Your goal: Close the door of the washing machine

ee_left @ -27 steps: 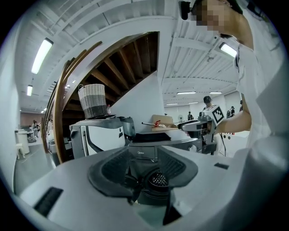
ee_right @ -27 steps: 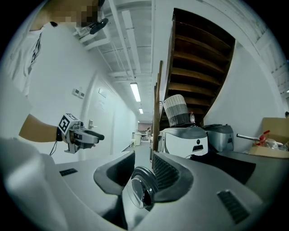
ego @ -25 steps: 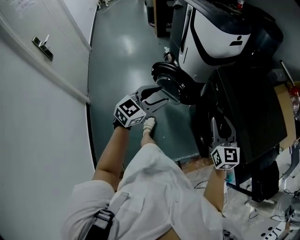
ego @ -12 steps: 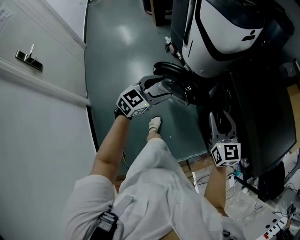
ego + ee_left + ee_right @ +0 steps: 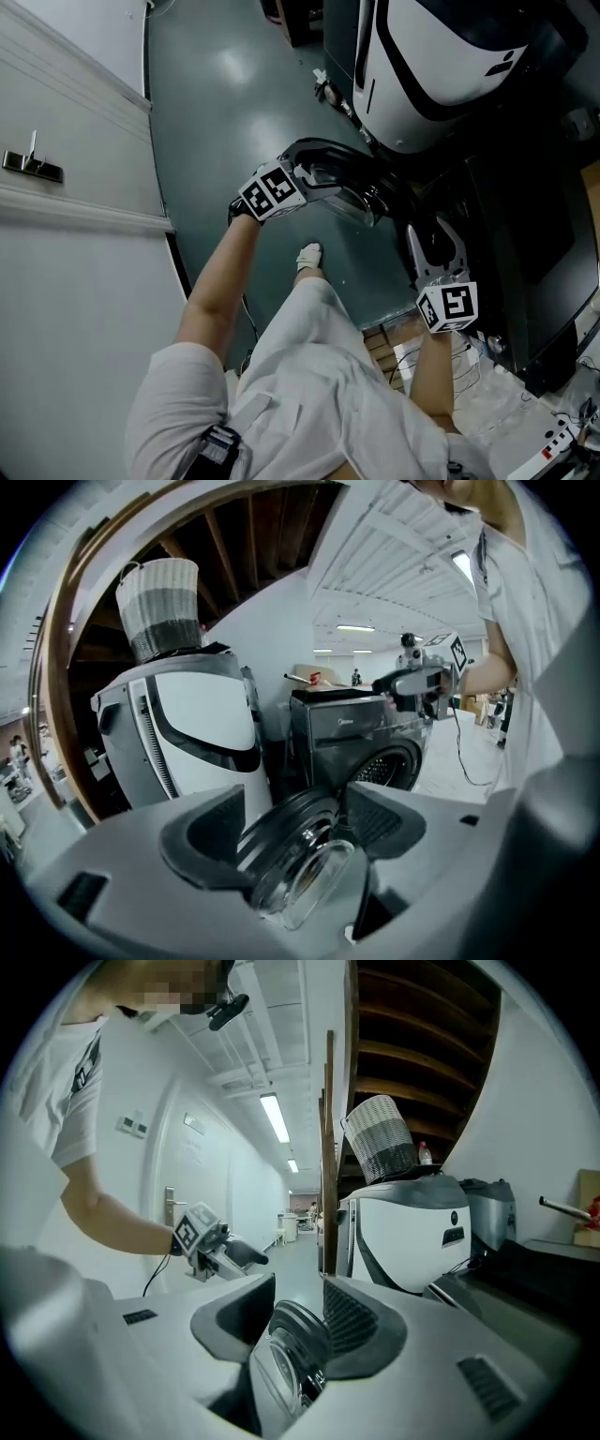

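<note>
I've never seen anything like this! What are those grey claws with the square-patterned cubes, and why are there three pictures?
A person wears a camera on the head; that picture looks down at their arms and the floor. Each hand holds a grabbing tool, the tongs, with a patterned cube on top. The other two pictures come from little cameras riding on the tongs, looking along their jaws. The left tongs and the right tongs are both open; their jaws have just been opening, and neither grips anything. In both gaps you see the round glass door of the dark washing machine, hanging open. The left tongs are nearest it. The job is shutting that door.
</note>
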`<state>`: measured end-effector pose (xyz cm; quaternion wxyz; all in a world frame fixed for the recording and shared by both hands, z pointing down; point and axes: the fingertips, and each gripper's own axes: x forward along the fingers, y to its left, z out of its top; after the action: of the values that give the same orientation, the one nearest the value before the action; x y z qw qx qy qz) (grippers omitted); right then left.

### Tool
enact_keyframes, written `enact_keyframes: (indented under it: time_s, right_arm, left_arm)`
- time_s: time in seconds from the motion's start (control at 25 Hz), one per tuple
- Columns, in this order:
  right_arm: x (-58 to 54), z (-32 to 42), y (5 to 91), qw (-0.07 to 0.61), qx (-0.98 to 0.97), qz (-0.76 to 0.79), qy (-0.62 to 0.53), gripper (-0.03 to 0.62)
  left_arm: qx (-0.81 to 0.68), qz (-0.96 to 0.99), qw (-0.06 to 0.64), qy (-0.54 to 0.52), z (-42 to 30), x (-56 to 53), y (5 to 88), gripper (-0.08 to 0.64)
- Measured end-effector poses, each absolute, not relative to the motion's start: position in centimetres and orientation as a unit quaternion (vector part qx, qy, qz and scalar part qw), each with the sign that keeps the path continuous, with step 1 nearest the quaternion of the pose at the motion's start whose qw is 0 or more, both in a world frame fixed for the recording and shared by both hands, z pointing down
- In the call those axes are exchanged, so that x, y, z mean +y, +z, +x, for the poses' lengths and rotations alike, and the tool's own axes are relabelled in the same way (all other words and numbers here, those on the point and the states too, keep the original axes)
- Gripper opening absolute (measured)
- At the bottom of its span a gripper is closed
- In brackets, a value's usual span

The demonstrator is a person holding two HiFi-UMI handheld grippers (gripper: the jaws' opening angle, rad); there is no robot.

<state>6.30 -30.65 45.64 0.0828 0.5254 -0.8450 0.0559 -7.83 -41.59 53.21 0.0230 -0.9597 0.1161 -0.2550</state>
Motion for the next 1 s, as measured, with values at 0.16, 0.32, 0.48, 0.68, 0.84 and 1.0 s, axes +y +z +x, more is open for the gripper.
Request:
enact_keyframes:
  time_s: [0.16, 0.32, 0.48, 0.68, 0.84, 1.0]
  right_arm:
    - [-33.3, 6.5, 46.8, 0.089, -0.846, 0.523, 0.057, 0.187]
    - [-35.1, 6.2, 47.8, 0.097, -0.847, 0.518, 0.064, 0.195]
    - [-37.0, 5.9, 47.9, 0.104, -0.847, 0.517, 0.061, 0.195]
    - [-38.2, 5.5, 48.1, 0.100, -0.848, 0.516, 0.066, 0.196]
    - [-38.5, 5.2, 48.4, 0.099, -0.846, 0.519, 0.069, 0.197]
    - [-38.0, 5.6, 49.0, 0.104, -0.844, 0.521, 0.074, 0.198]
  left_arm:
    - [0.092, -0.951, 0.023, -0.294, -6.8, -44.6, 56.6, 0.339]
    - [0.064, -0.940, 0.024, -0.335, -6.3, -46.6, 60.0, 0.347]
    - [0.035, -0.926, 0.029, -0.374, -6.0, -48.4, 62.6, 0.347]
    - [0.005, -0.901, 0.062, -0.429, -5.6, -49.6, 65.5, 0.346]
    - [-0.020, -0.883, 0.079, -0.463, -5.6, -50.0, 67.4, 0.345]
    - [-0.033, -0.869, 0.083, -0.487, -5.0, -49.8, 69.4, 0.345]
